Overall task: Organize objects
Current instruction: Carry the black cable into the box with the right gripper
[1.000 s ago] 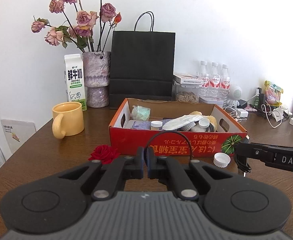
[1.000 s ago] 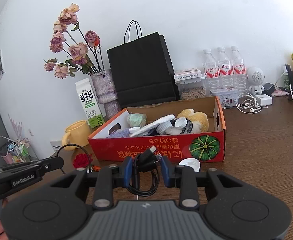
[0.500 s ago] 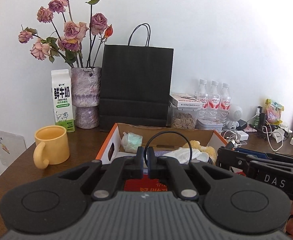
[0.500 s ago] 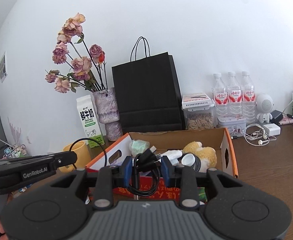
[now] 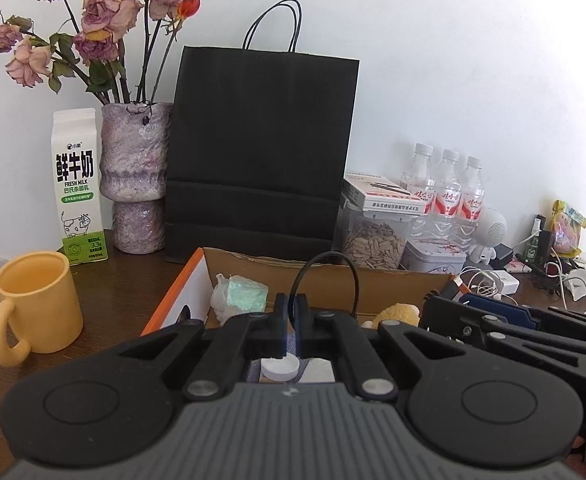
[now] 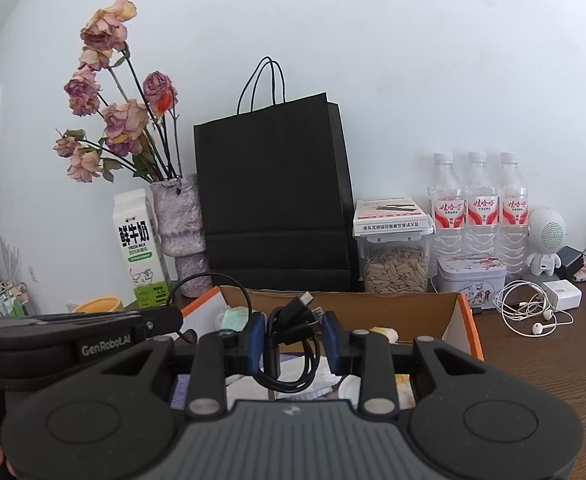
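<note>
My right gripper (image 6: 293, 334) is shut on a coiled black USB cable (image 6: 291, 322) and holds it above the open cardboard box (image 6: 467, 330). My left gripper (image 5: 291, 312) is shut on a thin black loop of the same cable (image 5: 327, 258), also above the box (image 5: 333, 272). The box holds a white cap (image 5: 280, 366), a green-and-white packet (image 5: 239, 292), a yellow plush (image 5: 399, 314) and white paper (image 6: 321, 376). The left gripper shows at the left of the right wrist view (image 6: 161, 318).
A black paper bag (image 5: 259, 152) stands behind the box. A yellow mug (image 5: 37, 304), milk carton (image 5: 77, 184) and vase of dried roses (image 5: 137, 176) are at the left. A seed jar (image 6: 395, 268), three water bottles (image 6: 477, 216), a tin (image 6: 471, 278) and earphones (image 6: 527, 312) are at the right.
Both grippers have risen and moved forward with the cable, from in front of the box to above its inside. The box front, red rose and loose cap have left view.
</note>
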Demonstrator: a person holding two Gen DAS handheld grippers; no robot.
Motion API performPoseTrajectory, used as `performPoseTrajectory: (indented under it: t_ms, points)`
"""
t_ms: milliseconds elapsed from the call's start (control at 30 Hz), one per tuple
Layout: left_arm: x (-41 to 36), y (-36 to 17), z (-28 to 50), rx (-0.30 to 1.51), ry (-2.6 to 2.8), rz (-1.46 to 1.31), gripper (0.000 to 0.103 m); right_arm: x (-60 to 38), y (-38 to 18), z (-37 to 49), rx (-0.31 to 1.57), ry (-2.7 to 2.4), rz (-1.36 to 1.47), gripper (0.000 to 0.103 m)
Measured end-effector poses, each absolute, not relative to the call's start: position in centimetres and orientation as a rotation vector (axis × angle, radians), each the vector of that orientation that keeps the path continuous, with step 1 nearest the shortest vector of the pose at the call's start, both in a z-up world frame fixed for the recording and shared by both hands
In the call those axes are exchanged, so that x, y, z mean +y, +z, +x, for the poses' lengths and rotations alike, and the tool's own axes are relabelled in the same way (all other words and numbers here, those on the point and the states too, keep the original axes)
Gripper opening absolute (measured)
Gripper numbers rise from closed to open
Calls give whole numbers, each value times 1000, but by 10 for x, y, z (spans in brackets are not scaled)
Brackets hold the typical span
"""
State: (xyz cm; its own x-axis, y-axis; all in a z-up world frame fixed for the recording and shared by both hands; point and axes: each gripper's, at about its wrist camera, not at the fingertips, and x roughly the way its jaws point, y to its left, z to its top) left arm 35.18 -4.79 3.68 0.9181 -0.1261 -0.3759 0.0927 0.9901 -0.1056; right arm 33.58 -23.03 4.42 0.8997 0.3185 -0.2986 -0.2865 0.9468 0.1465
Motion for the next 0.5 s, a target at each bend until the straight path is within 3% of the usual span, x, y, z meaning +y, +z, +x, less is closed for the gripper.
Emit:
performPoseTrajectory:
  t_ms: [267, 367, 400, 433, 467, 500]
  points:
    - [-49, 30, 378, 405, -101, -63, 5, -230, 32, 366, 359, 310, 60, 31]
    - [-46, 27, 381, 422, -77, -60, 13, -233, 28, 370, 376, 287, 43, 34]
    - [-45, 26, 382, 430, -76, -62, 34, -234, 27, 371, 383, 276, 41, 36]
    - [-45, 25, 382, 436, -69, -60, 73, -236, 27, 370, 385, 267, 44, 46]
    - [-45, 25, 382, 432, -49, -54, 89, -238, 27, 370, 385, 261, 48, 55]
    - [-47, 25, 380, 413, -5, -38, 103, -240, 27, 370, 383, 257, 46, 72]
